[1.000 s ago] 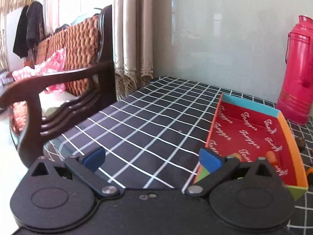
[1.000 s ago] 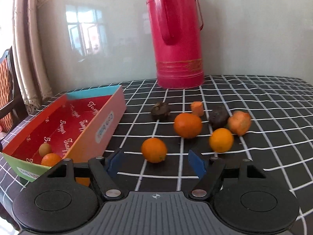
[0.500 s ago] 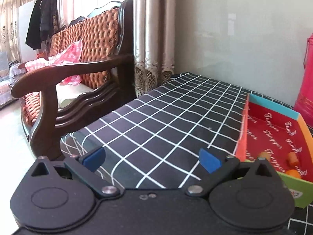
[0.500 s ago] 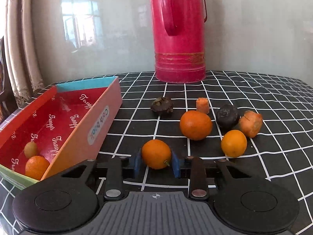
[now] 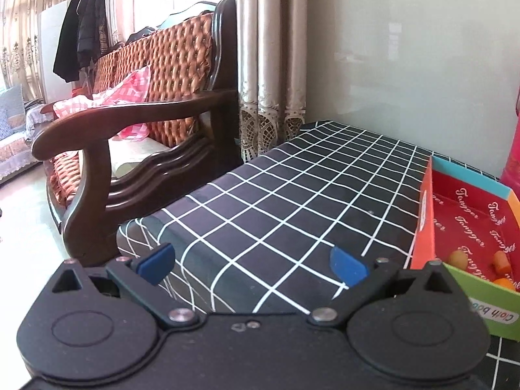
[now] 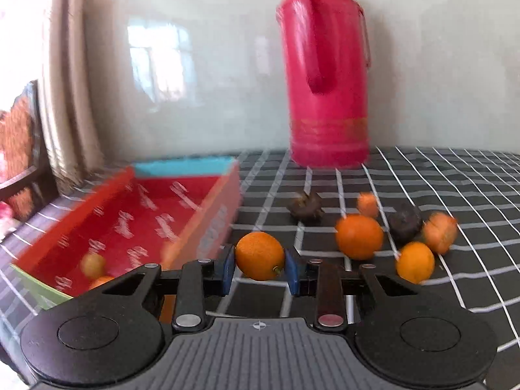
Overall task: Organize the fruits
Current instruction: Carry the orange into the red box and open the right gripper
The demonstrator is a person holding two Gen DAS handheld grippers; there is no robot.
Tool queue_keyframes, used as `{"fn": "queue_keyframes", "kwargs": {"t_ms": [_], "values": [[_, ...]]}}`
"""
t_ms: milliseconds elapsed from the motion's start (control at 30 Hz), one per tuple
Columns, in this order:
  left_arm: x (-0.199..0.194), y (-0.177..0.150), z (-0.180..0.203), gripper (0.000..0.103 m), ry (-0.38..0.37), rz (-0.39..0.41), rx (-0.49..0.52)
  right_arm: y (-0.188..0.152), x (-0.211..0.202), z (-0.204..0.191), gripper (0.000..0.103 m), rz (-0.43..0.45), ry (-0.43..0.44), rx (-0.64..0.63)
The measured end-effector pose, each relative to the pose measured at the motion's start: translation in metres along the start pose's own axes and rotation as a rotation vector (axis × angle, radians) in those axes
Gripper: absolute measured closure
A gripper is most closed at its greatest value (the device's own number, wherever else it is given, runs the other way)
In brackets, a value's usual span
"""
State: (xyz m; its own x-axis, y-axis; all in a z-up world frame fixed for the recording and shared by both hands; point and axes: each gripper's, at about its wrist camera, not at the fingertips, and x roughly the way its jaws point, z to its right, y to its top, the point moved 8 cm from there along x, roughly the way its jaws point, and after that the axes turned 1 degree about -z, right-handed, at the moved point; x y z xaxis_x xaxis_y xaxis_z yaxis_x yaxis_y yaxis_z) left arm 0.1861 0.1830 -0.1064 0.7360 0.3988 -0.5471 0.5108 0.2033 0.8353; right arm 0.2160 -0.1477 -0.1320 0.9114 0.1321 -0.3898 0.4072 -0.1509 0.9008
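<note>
My right gripper [image 6: 259, 271] is shut on an orange [image 6: 260, 255] and holds it above the checked table, just right of the red box [image 6: 136, 214]. The box holds a small yellowish fruit [image 6: 92, 264] and an orange fruit [image 6: 100, 281]. Several fruits lie on the table to the right: a large orange [image 6: 359, 236], a smaller orange [image 6: 415, 261], two dark fruits [image 6: 307, 210] [image 6: 404, 226] and two orange pieces [image 6: 367, 204] [image 6: 440, 232]. My left gripper [image 5: 252, 265] is open and empty, over the table's near left edge; the box [image 5: 461, 224] is at its right.
A tall red thermos [image 6: 328, 78] stands at the back against the wall. A wooden sofa [image 5: 139, 136] with an armrest stands left of the table, beside curtains [image 5: 271, 65]. The checked tablecloth [image 5: 308, 201] ends at its near left corner.
My right gripper closed on the nearest orange and has lifted it, moving left toward the box. My left gripper swung left, away from the box, and stays open.
</note>
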Motion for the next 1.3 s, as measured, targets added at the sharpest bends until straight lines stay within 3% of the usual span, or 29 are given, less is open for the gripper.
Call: {"fn": "queue_keyframes", "kwargs": {"t_ms": [167,300,633,667,800,833,1033,1167,1300], "values": [[0.0,-0.001,-0.007,0.007,0.011,-0.002,-0.008,0.007,-0.018,-0.029,0.07,0.079,0.127,-0.056],[0.0,-0.002,-0.01,0.007,0.014,-0.006,-0.009,0.0,-0.019,-0.053,0.07,0.06,0.194,-0.109],[0.001,-0.003,-0.013,0.007,0.022,-0.009,-0.011,-0.01,-0.015,-0.068,0.069,0.045,0.192,-0.149],[0.001,-0.003,-0.013,0.007,0.021,-0.01,-0.012,-0.009,-0.015,-0.067,0.066,0.051,0.19,-0.145],[0.001,-0.003,-0.011,0.007,0.02,-0.01,-0.009,-0.004,-0.026,-0.067,0.019,0.116,0.184,-0.143],[0.001,-0.003,-0.011,0.007,0.018,-0.011,-0.009,-0.002,-0.029,-0.066,0.015,0.142,0.173,-0.144],[-0.002,-0.004,-0.004,0.007,0.008,-0.01,0.0,0.002,-0.036,-0.054,0.014,0.164,0.125,-0.129],[-0.006,-0.003,0.005,0.007,-0.006,-0.001,0.013,0.003,-0.037,-0.035,0.001,0.172,0.035,-0.098],[-0.014,-0.001,0.024,0.007,-0.038,0.025,0.038,0.007,-0.044,-0.01,0.0,0.183,-0.067,-0.083]]}}
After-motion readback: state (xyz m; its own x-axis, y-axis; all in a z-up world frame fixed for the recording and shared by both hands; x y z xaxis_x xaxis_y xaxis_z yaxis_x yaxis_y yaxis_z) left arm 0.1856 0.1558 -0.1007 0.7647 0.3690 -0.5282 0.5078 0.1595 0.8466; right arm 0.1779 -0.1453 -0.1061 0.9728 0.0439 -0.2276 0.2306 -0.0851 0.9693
